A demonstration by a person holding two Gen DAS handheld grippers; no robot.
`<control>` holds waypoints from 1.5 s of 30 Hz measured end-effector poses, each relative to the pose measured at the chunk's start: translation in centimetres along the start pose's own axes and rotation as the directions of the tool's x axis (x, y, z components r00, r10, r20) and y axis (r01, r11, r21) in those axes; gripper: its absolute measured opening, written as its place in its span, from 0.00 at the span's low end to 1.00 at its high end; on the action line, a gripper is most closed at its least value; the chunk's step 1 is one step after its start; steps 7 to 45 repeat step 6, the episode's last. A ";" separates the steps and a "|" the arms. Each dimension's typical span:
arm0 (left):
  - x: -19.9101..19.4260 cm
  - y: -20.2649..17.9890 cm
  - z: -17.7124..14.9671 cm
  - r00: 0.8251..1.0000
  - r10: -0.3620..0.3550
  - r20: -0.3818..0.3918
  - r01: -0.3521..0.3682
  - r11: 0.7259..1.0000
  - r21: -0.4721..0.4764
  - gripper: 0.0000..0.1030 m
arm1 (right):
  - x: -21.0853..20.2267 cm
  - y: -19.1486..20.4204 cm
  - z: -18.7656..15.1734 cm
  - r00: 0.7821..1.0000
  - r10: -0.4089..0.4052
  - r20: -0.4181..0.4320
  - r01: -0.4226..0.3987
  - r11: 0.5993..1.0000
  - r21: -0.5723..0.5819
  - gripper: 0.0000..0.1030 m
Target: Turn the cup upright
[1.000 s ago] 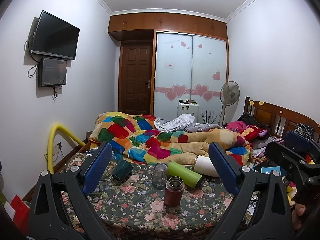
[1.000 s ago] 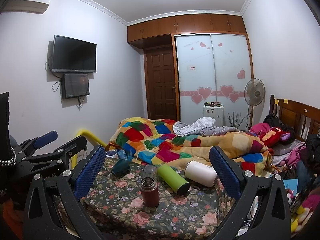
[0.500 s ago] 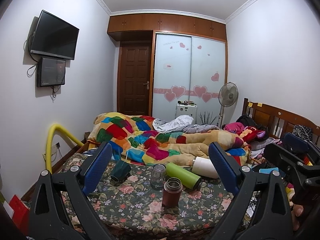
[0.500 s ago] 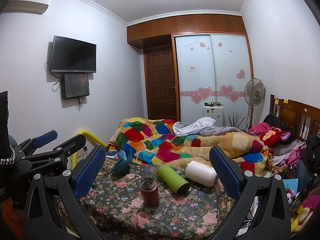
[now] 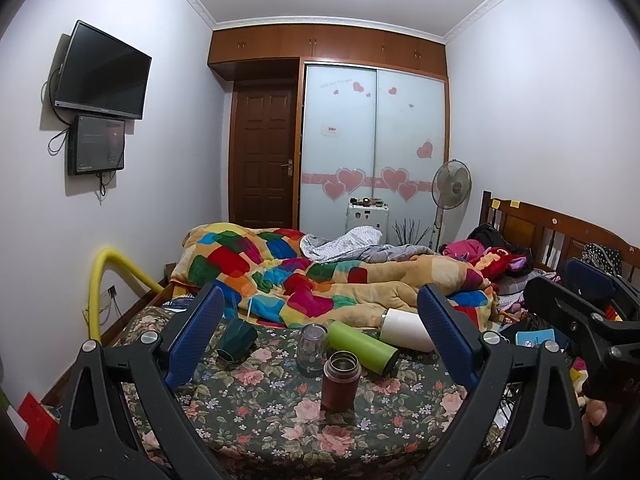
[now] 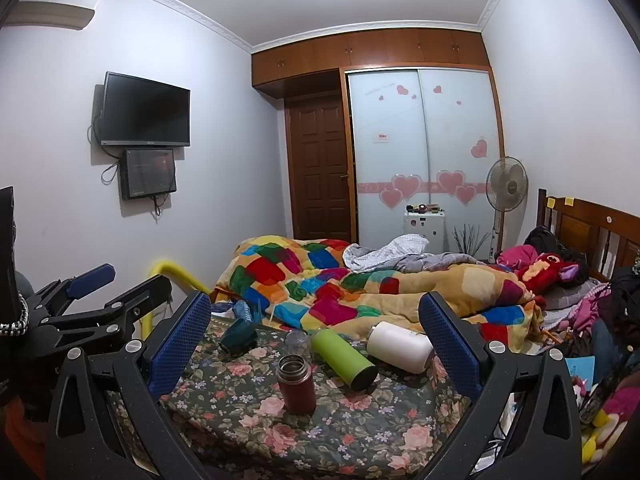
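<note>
Both grippers, left gripper (image 5: 318, 332) and right gripper (image 6: 316, 330), held level above the floral bedspread (image 5: 280, 412), jaws wide, empty; green flask (image 5: 362, 346) lies toppled.

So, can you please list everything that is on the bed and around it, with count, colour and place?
flask: 1, dark red, upright, front centre of floral cover
bottle: 1, green, on its side, centre
bottle: 1, white, on its side, right
glass jar: 1, clear, upright, behind flask
cup: 1, dark teal, tipped over, left
quilt: 1, multicoloured, behind
fan: 1, by wardrobe
TV: 1, black, left wall
left gripper: open, empty
right gripper: open, empty
</note>
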State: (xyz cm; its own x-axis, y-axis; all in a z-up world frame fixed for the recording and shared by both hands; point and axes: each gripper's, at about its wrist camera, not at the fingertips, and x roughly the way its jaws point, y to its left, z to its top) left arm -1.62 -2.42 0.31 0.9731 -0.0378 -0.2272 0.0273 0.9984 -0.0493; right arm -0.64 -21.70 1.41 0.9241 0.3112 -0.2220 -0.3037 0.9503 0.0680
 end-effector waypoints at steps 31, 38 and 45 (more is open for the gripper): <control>0.5 0.2 -0.2 1.000 -0.004 -0.006 0.004 1.000 -0.005 0.95 | 0.1 0.0 0.0 1.000 -0.002 -0.003 0.002 1.000 0.002 1.00; 0.5 0.2 -0.2 1.000 -0.004 -0.006 0.004 1.000 -0.005 0.95 | 0.1 0.0 0.0 1.000 -0.002 -0.003 0.002 1.000 0.002 1.00; 0.5 0.2 -0.2 1.000 -0.004 -0.006 0.004 1.000 -0.005 0.95 | 0.1 0.0 0.0 1.000 -0.002 -0.003 0.002 1.000 0.002 1.00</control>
